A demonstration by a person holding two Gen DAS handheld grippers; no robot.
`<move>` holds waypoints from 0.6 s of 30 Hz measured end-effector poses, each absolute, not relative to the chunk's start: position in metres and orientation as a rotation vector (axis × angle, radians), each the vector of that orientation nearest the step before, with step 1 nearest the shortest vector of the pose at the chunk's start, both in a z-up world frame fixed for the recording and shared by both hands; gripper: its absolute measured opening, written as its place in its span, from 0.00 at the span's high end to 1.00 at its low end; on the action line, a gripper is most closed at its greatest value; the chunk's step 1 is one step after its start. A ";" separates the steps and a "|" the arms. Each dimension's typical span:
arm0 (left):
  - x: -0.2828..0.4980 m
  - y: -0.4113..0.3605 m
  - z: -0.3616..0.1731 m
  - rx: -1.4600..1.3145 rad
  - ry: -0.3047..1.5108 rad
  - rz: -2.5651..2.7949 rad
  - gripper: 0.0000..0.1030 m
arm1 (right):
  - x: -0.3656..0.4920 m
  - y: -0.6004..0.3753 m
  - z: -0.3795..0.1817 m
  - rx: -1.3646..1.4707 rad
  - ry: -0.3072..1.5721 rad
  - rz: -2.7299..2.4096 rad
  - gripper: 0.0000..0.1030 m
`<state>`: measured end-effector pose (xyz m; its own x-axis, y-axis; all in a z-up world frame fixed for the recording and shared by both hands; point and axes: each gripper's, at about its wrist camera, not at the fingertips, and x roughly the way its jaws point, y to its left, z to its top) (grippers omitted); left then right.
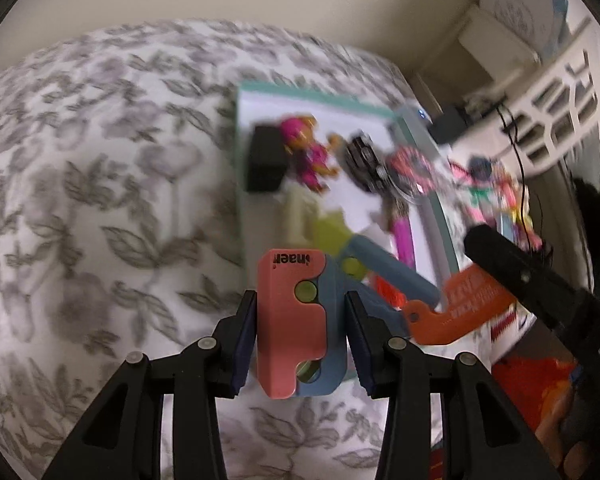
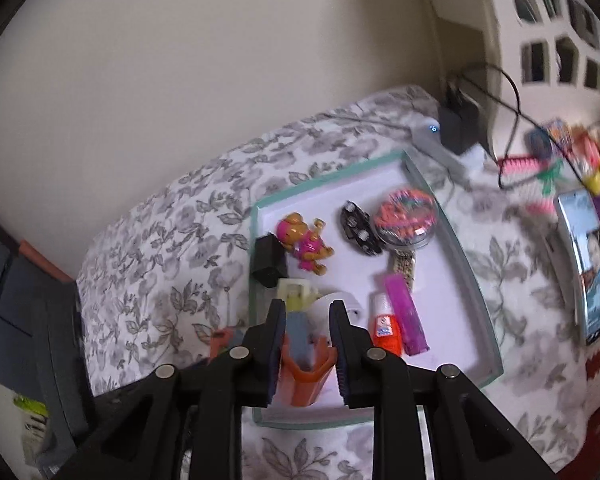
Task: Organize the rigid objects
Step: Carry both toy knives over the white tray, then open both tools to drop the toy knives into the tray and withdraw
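Gripping a jointed plastic folding toy of pink, blue, lime and orange segments, the left gripper sits low in the middle of the left wrist view, its two dark pads pressed against the pink block on one side and the blue block on the other. The toy's chain runs up and to the right — a blue bar, a lime piece, then an orange end segment at the right of the frame, where the black finger of the other tool crosses it.

In the right wrist view the right gripper sits low in the centre, jaws narrowly apart around the orange forked end of the same toy; the pads appear to touch it, though blur makes firm contact hard to confirm.

Just above both tools lies a shallow white tray with a teal rim on a grey-and-white floral bedspread. Inside the tray are a black cube, a pink-and-orange bear figure, a black studded oval piece, a round clear case of pink and orange bits, a purple flat bar and a small orange-and-white bottle. A phone lies at the right edge, outside the tray.
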<state>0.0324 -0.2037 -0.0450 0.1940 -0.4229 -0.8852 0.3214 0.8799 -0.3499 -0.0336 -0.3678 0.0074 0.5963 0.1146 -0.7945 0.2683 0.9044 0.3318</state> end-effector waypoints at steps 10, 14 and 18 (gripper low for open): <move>0.028 -0.207 -0.046 -0.041 1.260 -0.510 0.43 | -0.034 -0.385 -0.040 0.459 1.059 -0.175 0.68; 0.025 -0.205 -0.032 0.053 1.190 -0.458 0.42 | -0.034 -0.384 -0.054 0.441 1.104 -0.197 0.68; 0.020 -0.193 -0.020 0.199 1.088 -0.355 0.42 | -0.037 -0.375 -0.052 0.400 1.103 -0.204 0.56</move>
<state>0.0203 -0.1929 -0.0202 0.4151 -0.1842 -0.8909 0.3771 0.9260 -0.0157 -0.0373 -0.3753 -0.0525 0.4415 0.0368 -0.8965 0.3546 0.9106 0.2120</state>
